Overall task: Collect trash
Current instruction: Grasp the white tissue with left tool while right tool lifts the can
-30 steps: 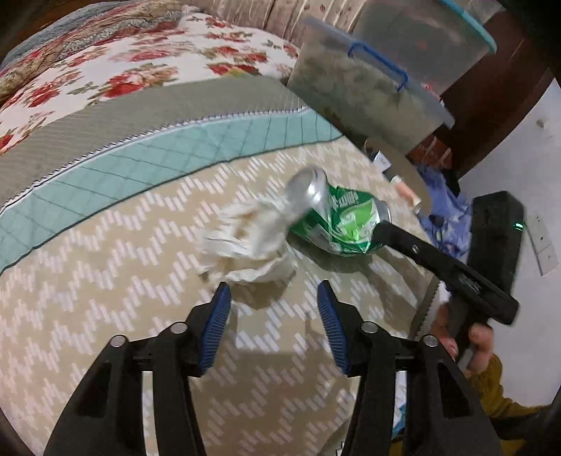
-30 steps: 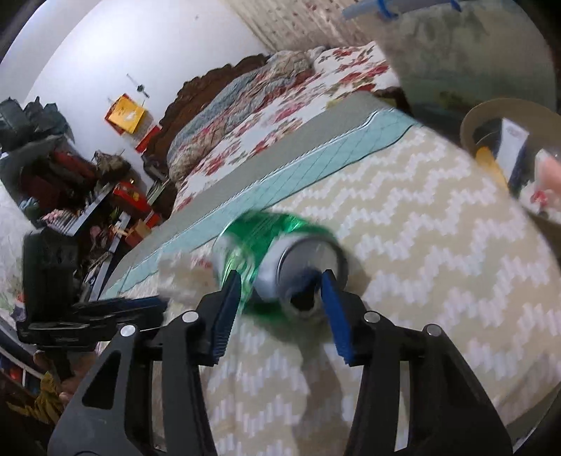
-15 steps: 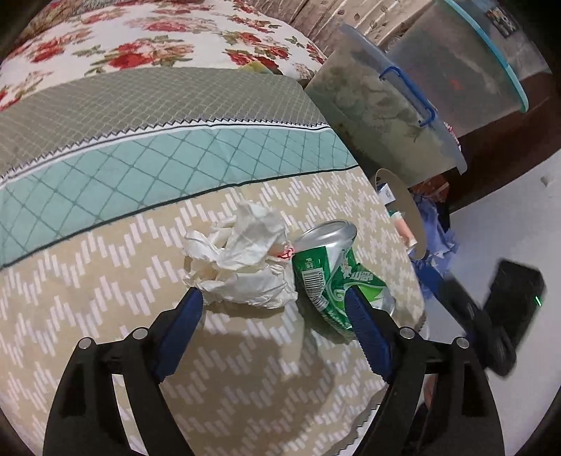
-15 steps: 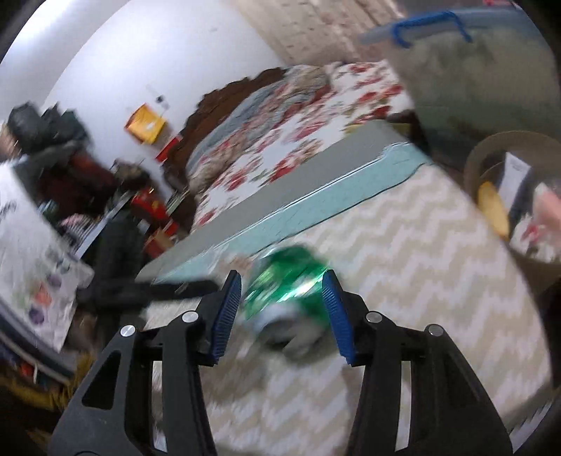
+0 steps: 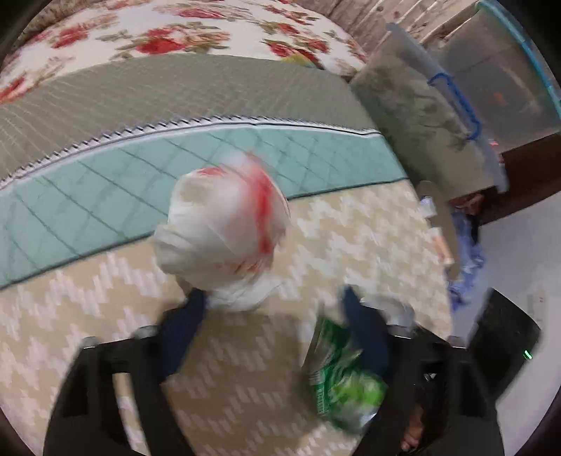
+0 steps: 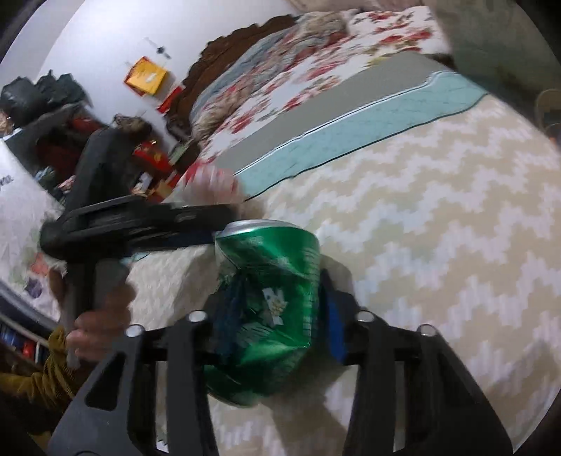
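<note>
Right wrist view is showing the right gripper [image 6: 277, 312] clenching a crushed green can [image 6: 270, 298] between its blue pads [image 6: 335, 329], the can standing on end with its silver rim toward the top and its body dented in the middle, above the zigzag-patterned bedspread [image 6: 438, 228]. Just beside it on the left, the left gripper [image 6: 140, 228] is reaching in sideways, one blue fingertip touching the can's rim, with a hand [image 6: 94, 329] in a mustard sleeve gripping its handle. From the left wrist view, the left gripper [image 5: 271, 326] is sitting with its jaws spread wide and nothing pinched between them; a crumpled white wad with red marks [image 5: 221, 231] is lying blurred on the bedspread [image 5: 105, 298] just ahead of the fingers, nearest the left pad. The can [image 5: 340, 382] is showing at the right fingertip. A teal quilted band [image 5: 105, 182] and floral quilt [image 5: 168, 31] are lying beyond.
</note>
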Available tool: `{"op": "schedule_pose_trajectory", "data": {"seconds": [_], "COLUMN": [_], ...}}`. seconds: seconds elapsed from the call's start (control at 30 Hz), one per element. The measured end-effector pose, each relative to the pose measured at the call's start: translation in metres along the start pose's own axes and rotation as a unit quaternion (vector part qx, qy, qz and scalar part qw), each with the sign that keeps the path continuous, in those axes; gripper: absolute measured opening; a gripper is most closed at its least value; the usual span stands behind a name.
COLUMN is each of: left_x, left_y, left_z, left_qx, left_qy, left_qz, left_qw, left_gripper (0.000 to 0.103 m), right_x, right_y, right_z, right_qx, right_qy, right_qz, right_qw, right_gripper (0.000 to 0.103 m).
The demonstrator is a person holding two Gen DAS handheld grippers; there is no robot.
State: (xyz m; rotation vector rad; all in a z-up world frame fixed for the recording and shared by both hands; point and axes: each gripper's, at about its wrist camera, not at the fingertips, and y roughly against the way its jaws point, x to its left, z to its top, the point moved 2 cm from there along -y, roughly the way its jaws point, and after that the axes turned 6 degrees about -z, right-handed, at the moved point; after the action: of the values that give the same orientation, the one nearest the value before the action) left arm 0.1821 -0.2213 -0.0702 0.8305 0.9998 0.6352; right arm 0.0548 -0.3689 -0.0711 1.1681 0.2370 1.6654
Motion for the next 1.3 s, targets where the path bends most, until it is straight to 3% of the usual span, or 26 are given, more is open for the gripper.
{"op": "schedule_pose_trajectory", "data": {"seconds": [0.03, 0.07, 0.13, 0.37, 0.4, 0.47, 0.5, 0.53, 0.6, 0.73, 0.83, 0.87, 0.93, 0.97, 1.0, 1.03, 1.07, 1.13, 1.3], "left_x": [0.003, 0.008, 0.018, 0.008, 0.005, -0.001, -0.002, -0.002, -0.005, -0.014, -0.016, -0.012, 0.0, 0.003, 0.001, -0.004, -0.011, -0.032, -0.065], "left_y": [0.0, -0.003, -0.004, 0.01, 0.015, 0.027, 0.032, 0.039, 0.049, 0.045, 0.032, 0.027, 0.013, 0.01, 0.004, 0.0, -0.003, -0.004, -0.014], "left_z": [0.001, 0.0, 0.001, -0.005, -0.007, -0.015, -0.017, -0.019, -0.013, 0.021, 0.058, 0.068, 0.087, 0.091, 0.093, 0.094, 0.094, 0.092, 0.086], "left_qx": [-0.002, 0.012, 0.017, 0.008, 0.004, -0.008, -0.02, -0.04, -0.06, -0.072, -0.105, -0.106, -0.097, -0.096, -0.089, -0.078, -0.068, -0.065, -0.042], "left_qy": [0.001, 0.011, 0.034, 0.01, 0.002, -0.014, -0.018, -0.024, -0.039, -0.051, -0.078, -0.075, -0.057, -0.054, -0.054, -0.061, -0.071, -0.1, -0.121], "left_qz": [0.019, 0.011, -0.015, -0.013, -0.004, 0.018, 0.028, 0.045, 0.076, 0.102, 0.191, 0.203, 0.184, 0.169, 0.146, 0.121, 0.103, 0.112, 0.084], "left_qw": [0.9998, 0.9998, 0.9992, 0.9998, 1.0, 0.9997, 0.9993, 0.9979, 0.9945, 0.9909, 0.9729, 0.9707, 0.9763, 0.9795, 0.9838, 0.9877, 0.9898, 0.9865, 0.9882], "left_gripper": [0.033, 0.0, 0.0, 0.001, 0.005, 0.037, 0.06, 0.066, 0.067, 0.085, 0.087, 0.087, 0.089, 0.088, 0.074, 0.046, 0.034, 0.021, 0.005], "right_x": [0.001, 0.001, -0.003, -0.054, -0.06, -0.069, -0.074, -0.077, -0.086, -0.1, -0.105, -0.109, -0.111, -0.116, -0.121, -0.124, -0.13, -0.139, -0.158], "right_y": [0.002, 0.006, 0.015, 0.059, 0.064, 0.073, 0.077, 0.08, 0.083, 0.087, 0.097, 0.102, 0.109, 0.115, 0.121, 0.124, 0.13, 0.138, 0.163], "right_z": [-0.001, -0.002, -0.004, 0.0, 0.0, -0.001, -0.002, -0.003, -0.004, -0.001, -0.002, -0.003, -0.004, -0.004, -0.003, -0.003, -0.002, -0.002, -0.001], "right_qx": [-0.003, -0.009, -0.024, -0.084, -0.09, -0.097, -0.1, -0.102, -0.103, -0.108, -0.118, -0.122, -0.13, -0.135, -0.141, -0.146, -0.153, -0.164, -0.194], "right_qy": [0.0, 0.0, -0.009, -0.094, -0.102, -0.11, -0.115, -0.118, -0.124, -0.14, -0.147, -0.15, -0.153, -0.157, -0.16, -0.163, -0.168, -0.176, -0.192], "right_qz": [0.008, 0.014, 0.018, 0.014, 0.014, 0.014, 0.014, 0.015, 0.017, 0.027, 0.026, 0.024, 0.019, 0.014, 0.009, 0.005, 0.0, -0.007, -0.013], "right_qw": [1.0, 1.0, 1.0, 0.992, 0.991, 0.989, 0.988, 0.988, 0.987, 0.984, 0.982, 0.981, 0.979, 0.978, 0.977, 0.976, 0.974, 0.971, 0.962], "right_gripper": [0.031, 0.031, 0.03, 0.03, 0.03, 0.03, 0.03, 0.03, 0.03, 0.03, 0.03, 0.03, 0.03, 0.03, 0.03, 0.03, 0.03, 0.03, 0.03]}}
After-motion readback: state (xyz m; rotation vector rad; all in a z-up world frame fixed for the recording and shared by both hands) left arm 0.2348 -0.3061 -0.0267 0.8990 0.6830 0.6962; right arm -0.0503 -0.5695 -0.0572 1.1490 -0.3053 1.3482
